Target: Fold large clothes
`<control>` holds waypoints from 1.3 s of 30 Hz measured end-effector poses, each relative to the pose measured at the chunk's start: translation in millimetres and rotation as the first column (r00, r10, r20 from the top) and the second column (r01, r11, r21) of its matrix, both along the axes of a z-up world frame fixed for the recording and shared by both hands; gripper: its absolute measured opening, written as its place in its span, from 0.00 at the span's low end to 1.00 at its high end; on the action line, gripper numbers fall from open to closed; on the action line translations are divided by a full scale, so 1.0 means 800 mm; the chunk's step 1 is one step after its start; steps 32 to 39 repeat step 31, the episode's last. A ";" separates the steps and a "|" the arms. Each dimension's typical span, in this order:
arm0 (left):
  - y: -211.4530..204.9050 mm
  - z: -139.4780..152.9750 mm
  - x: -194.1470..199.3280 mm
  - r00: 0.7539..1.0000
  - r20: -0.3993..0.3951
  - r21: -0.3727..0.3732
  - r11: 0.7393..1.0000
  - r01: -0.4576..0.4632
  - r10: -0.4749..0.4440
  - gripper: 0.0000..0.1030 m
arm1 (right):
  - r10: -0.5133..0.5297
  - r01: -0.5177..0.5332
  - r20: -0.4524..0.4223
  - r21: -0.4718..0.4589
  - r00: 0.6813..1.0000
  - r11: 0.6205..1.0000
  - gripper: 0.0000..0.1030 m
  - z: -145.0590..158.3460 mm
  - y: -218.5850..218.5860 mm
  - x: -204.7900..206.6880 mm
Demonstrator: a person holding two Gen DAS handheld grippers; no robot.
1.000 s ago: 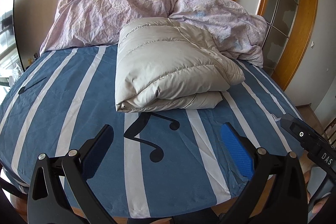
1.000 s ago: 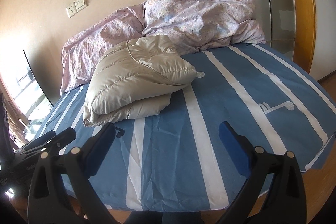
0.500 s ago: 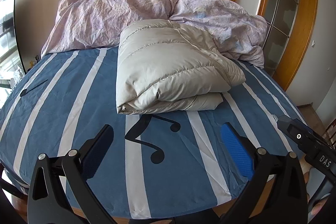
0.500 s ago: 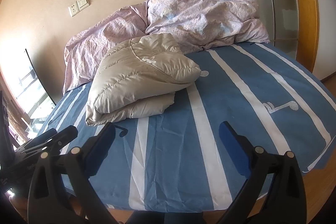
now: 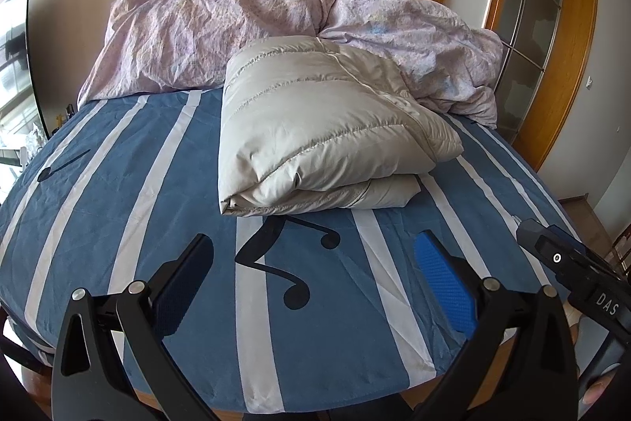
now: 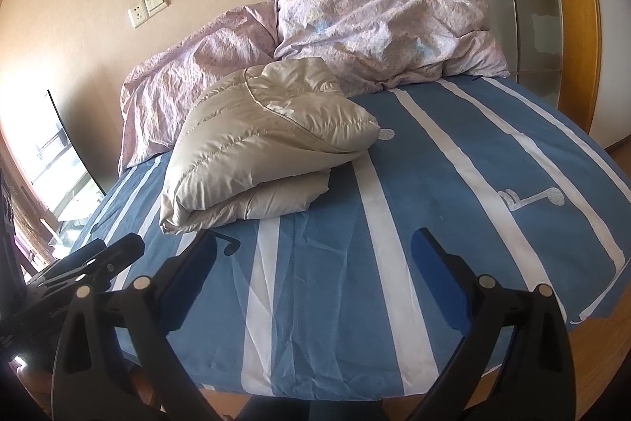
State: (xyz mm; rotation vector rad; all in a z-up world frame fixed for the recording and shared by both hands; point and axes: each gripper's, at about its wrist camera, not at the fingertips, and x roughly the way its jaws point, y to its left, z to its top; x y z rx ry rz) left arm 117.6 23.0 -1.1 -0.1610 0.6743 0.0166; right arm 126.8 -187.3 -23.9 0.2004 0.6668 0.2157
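Note:
A beige quilted down jacket lies folded in a thick bundle on the blue striped bed sheet. It also shows in the right wrist view. My left gripper is open and empty, held above the foot of the bed, short of the jacket. My right gripper is open and empty too, to the right of the jacket. The right gripper's body shows at the right edge of the left wrist view; the left gripper's body shows at the left of the right wrist view.
A crumpled pink duvet is piled at the head of the bed against the wall. A wooden-framed glass door stands at the right. A dark screen and bright window are at the left. The bed's front edge is just below the grippers.
Both grippers have drifted slightly, so the jacket sits a little lower and nearer in both views. Both stay open. The jacket has not moved.

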 end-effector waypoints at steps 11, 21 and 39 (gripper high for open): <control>0.002 -0.002 0.002 1.000 -0.003 -0.002 1.000 0.000 0.000 0.99 | 0.000 0.000 0.000 -0.002 1.000 1.000 0.96 -0.001 0.001 0.001; 0.002 -0.002 0.001 1.000 -0.002 -0.001 1.000 0.000 0.000 0.99 | 0.000 0.000 0.001 -0.004 1.000 1.000 0.96 -0.002 0.003 0.001; 0.002 -0.004 0.003 1.000 -0.004 -0.001 1.000 0.001 -0.001 0.99 | 0.001 -0.001 0.000 -0.002 1.000 1.000 0.96 -0.003 0.002 0.002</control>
